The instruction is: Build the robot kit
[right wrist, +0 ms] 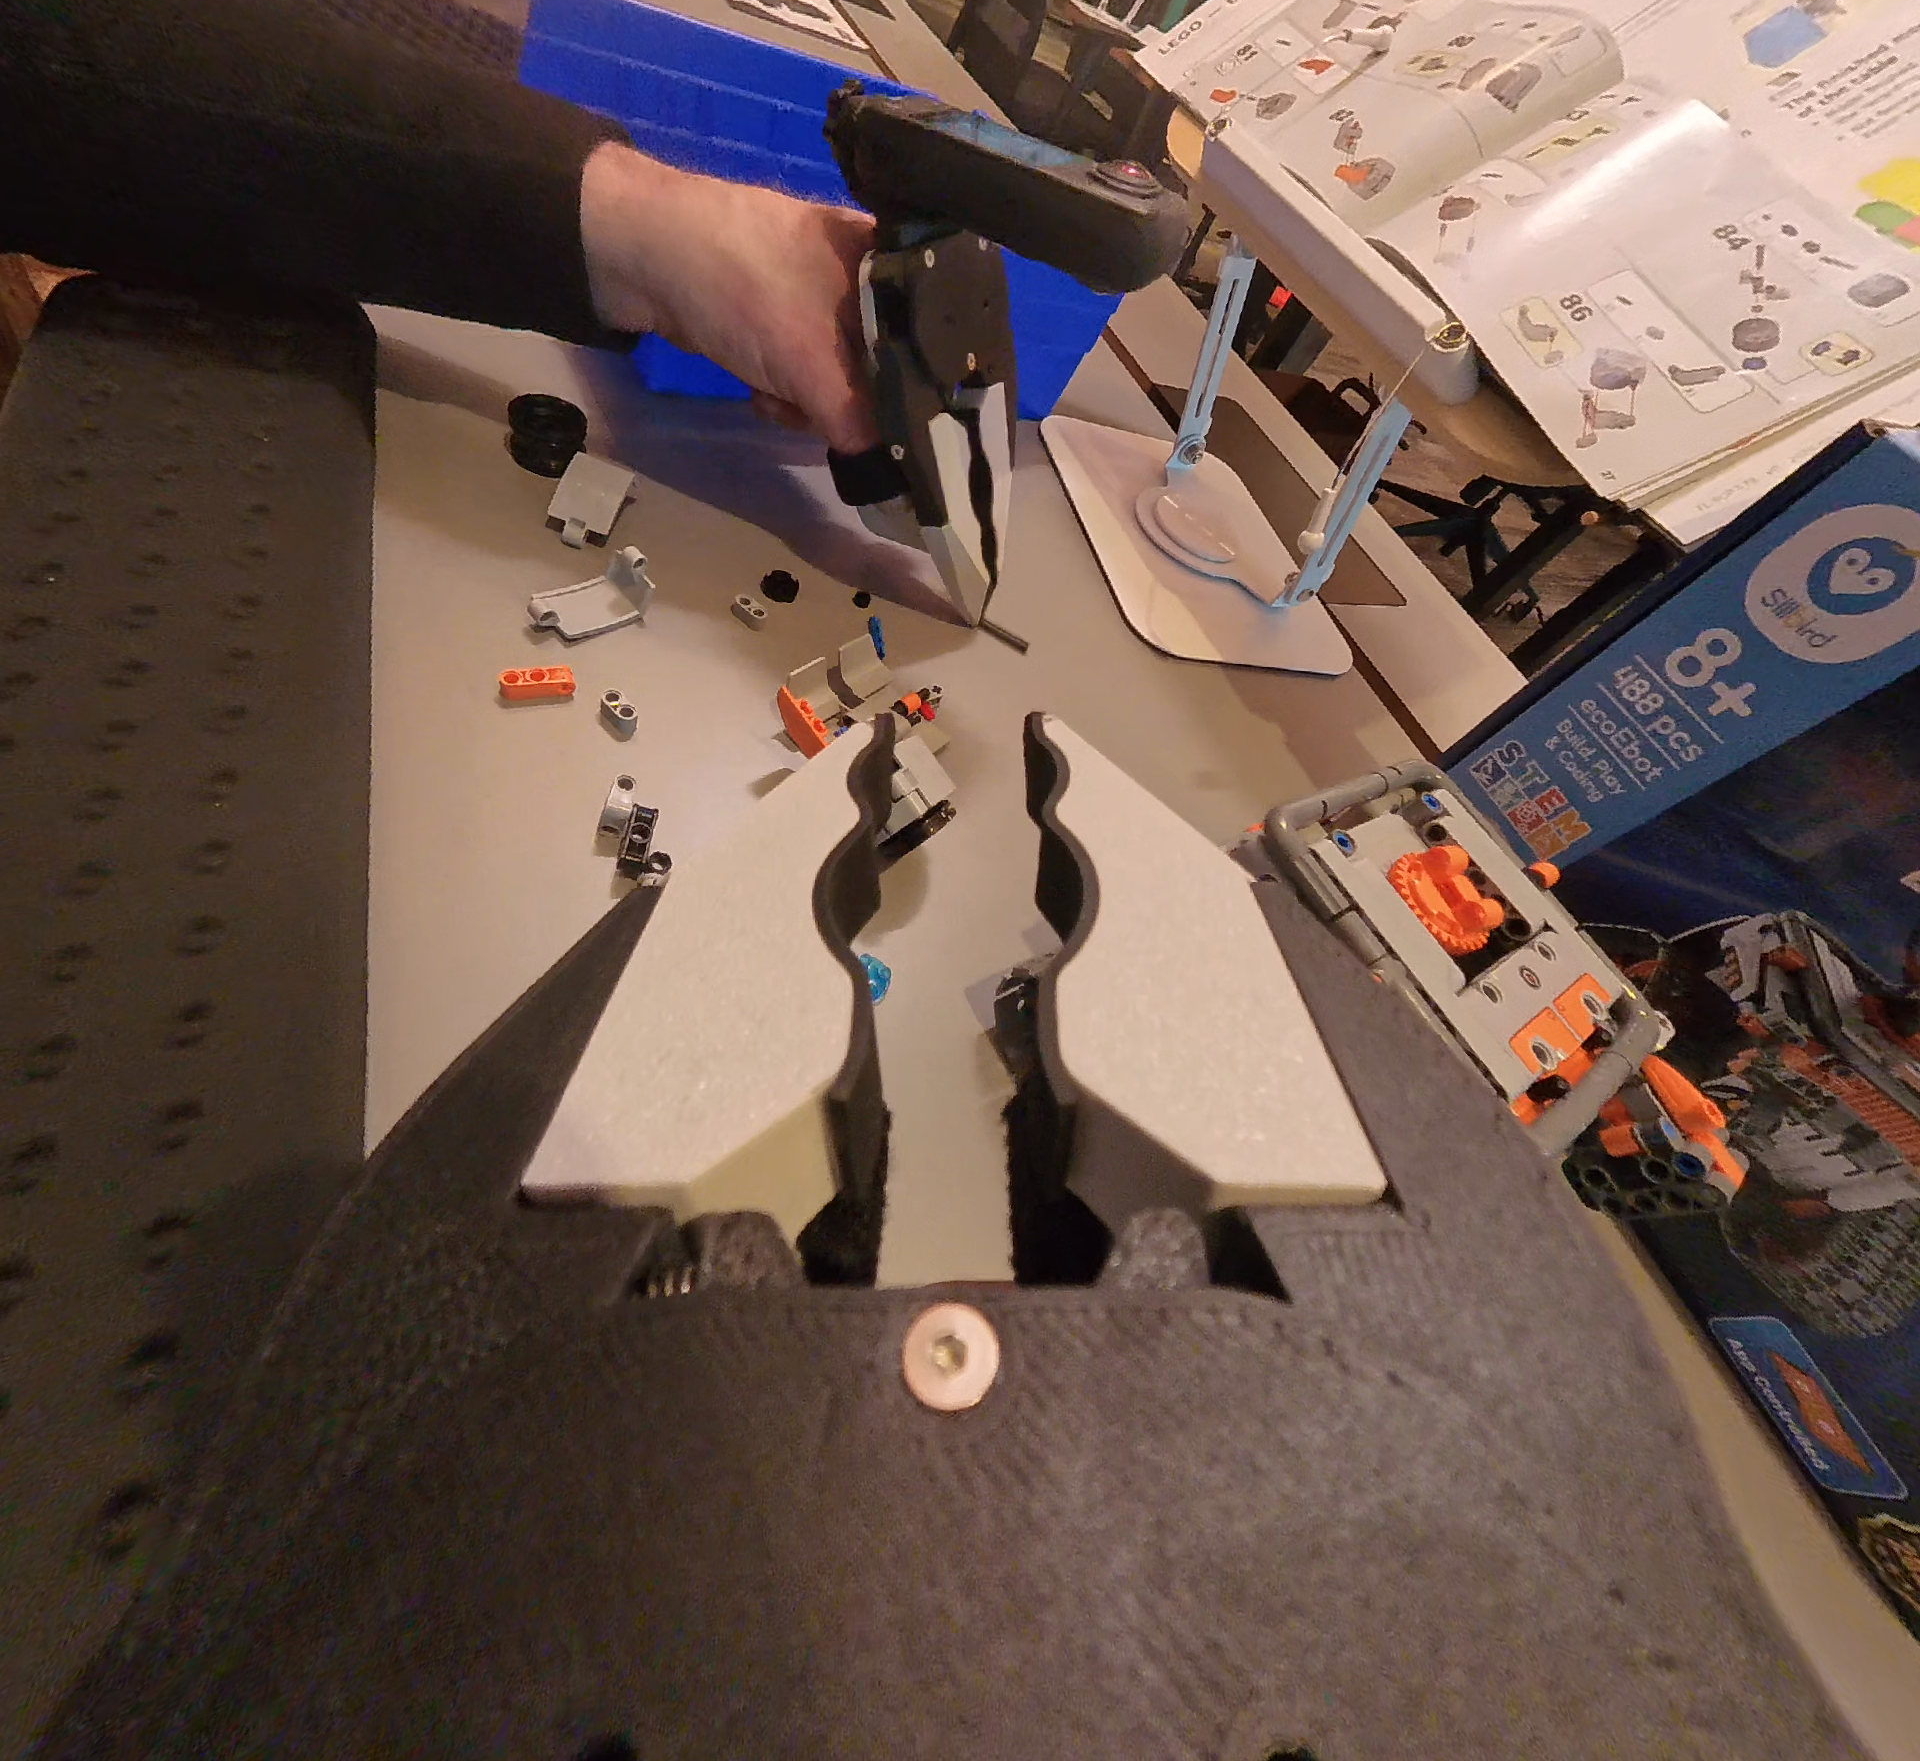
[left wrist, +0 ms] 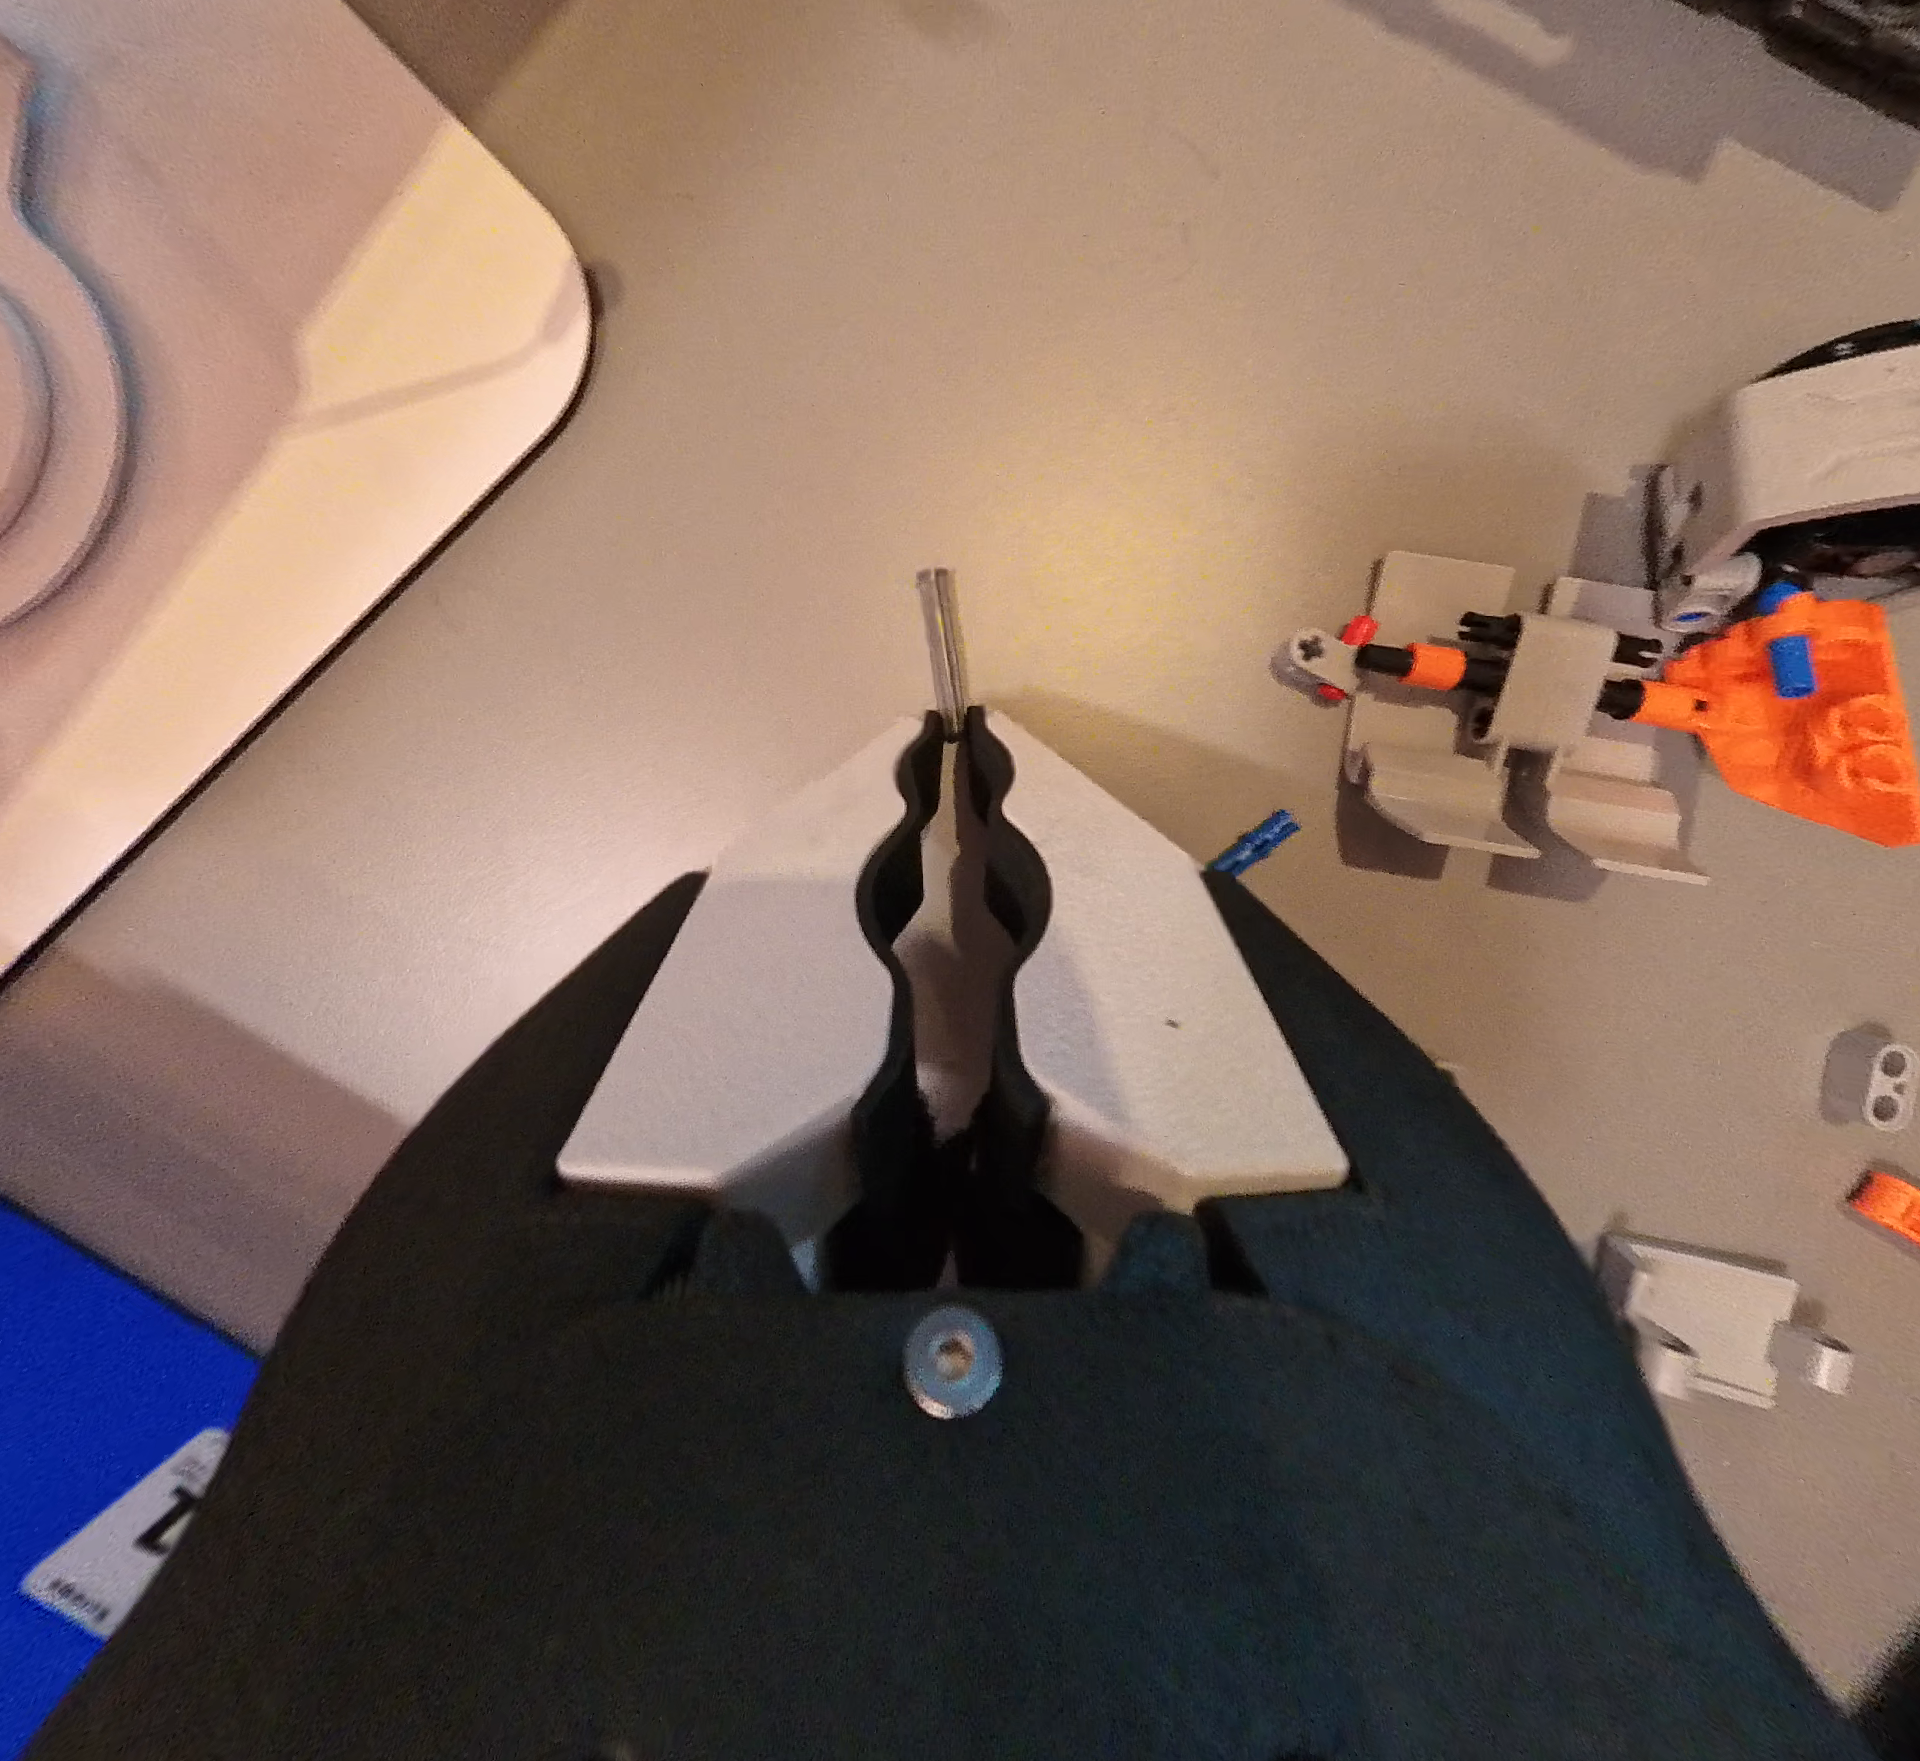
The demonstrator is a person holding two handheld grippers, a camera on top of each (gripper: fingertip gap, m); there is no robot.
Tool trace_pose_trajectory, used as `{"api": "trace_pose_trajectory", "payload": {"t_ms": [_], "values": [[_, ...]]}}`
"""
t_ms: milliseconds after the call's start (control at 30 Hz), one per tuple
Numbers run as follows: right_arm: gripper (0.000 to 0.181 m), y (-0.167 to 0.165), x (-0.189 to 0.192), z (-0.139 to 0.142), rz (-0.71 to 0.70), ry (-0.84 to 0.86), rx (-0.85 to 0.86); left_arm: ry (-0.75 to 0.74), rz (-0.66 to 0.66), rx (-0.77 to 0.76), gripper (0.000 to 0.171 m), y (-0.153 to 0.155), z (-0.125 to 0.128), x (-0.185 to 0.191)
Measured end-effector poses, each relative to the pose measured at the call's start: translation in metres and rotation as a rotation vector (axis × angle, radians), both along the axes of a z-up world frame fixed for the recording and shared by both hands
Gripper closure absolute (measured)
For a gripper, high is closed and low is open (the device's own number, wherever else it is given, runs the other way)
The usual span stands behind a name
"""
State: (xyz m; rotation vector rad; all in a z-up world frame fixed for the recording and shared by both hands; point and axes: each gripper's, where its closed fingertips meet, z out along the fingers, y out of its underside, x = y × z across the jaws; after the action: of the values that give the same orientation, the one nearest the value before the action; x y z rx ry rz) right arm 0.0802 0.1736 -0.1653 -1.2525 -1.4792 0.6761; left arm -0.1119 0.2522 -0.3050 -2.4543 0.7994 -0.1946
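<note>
My left gripper point(left wrist: 951, 724) is shut on a thin grey axle rod point(left wrist: 940, 641), which sticks out forward past the fingertips. In the right wrist view a hand holds this gripper point(right wrist: 977, 615) tip-down on the grey table point(right wrist: 468, 932), with the rod point(right wrist: 1008, 636) lying low at its tip. My right gripper point(right wrist: 956, 735) is open and empty above the table. A small grey and orange brick assembly point(right wrist: 842, 693) lies just beyond its left finger point(right wrist: 831, 807). The same assembly shows at the right in the left wrist view point(left wrist: 1579, 714).
A white stand base point(right wrist: 1195, 548) holds an open instruction booklet point(right wrist: 1558, 153). A blue box point(right wrist: 1714, 651) and a larger grey and orange build point(right wrist: 1475, 942) sit at the right. A blue bin point(right wrist: 727, 101) is behind. Loose pieces, one an orange beam point(right wrist: 535, 681), lie at the left. Spacing between my two grippers at the tips: around 25 cm.
</note>
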Motion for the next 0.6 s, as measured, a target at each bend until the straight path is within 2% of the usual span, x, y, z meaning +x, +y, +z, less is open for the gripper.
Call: {"api": "trace_pose_trajectory", "payload": {"t_ms": [133,267,433,600], "values": [[0.158,0.0,-0.002,-0.004,0.001,-0.009,-0.007,-0.009,-0.052,0.029,0.17,-0.006,0.011,0.009],[0.159,-0.005,-0.011,-0.008,0.019,-0.021,0.009,-0.048,-0.173,0.064,0.17,-0.033,0.043,0.034],[0.159,-0.017,-0.039,-0.022,0.02,-0.118,0.156,-0.123,-0.321,0.065,0.17,-0.082,0.08,0.069],[0.159,-0.032,-0.068,-0.026,0.02,-0.181,0.333,-0.138,-0.454,0.025,0.17,-0.121,0.091,0.093]]}}
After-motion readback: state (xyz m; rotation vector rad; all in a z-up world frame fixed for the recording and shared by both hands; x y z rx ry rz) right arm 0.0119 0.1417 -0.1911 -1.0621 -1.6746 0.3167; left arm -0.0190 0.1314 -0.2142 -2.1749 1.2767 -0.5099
